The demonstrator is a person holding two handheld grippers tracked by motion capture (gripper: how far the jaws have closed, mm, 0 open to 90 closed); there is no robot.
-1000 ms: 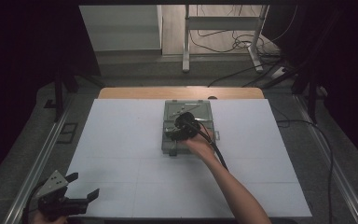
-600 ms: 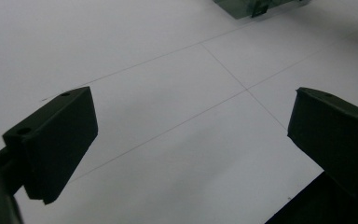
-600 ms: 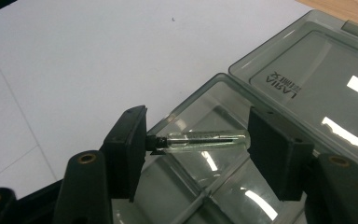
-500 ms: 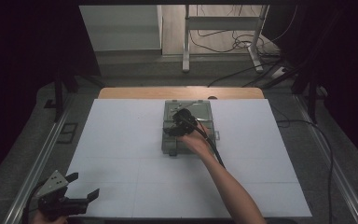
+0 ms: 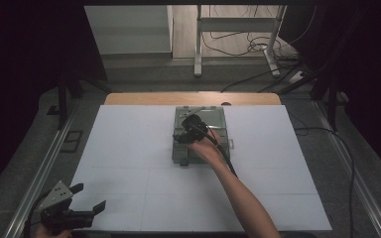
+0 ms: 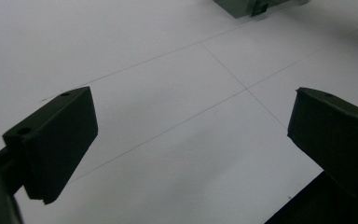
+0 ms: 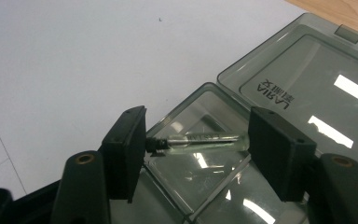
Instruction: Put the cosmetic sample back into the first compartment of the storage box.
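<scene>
A clear smoky plastic case (image 5: 216, 119) lies open in the middle of the white mat, its lid (image 7: 307, 88) laid flat and bearing printed lettering. My right gripper (image 5: 182, 137) hovers over the case's left part. A small glass vial (image 7: 200, 140) with a dark cap lies lengthwise between its pads (image 7: 126, 149), and each end touches one pad. Its jaws have just been opening slightly, with the vial still between them. My left gripper (image 5: 87, 198) rests at the mat's near left corner, open, with nothing between its fingers (image 6: 51, 140).
The white mat (image 5: 129, 148) covers most of the table, and a wooden strip (image 5: 144, 98) shows along its far edge. A metal rail (image 5: 39, 173) runs down the left side. Cables (image 5: 347, 163) trail at the right, and table legs stand beyond.
The right hand has shifted very slightly over the case. The left gripper has stayed in place.
</scene>
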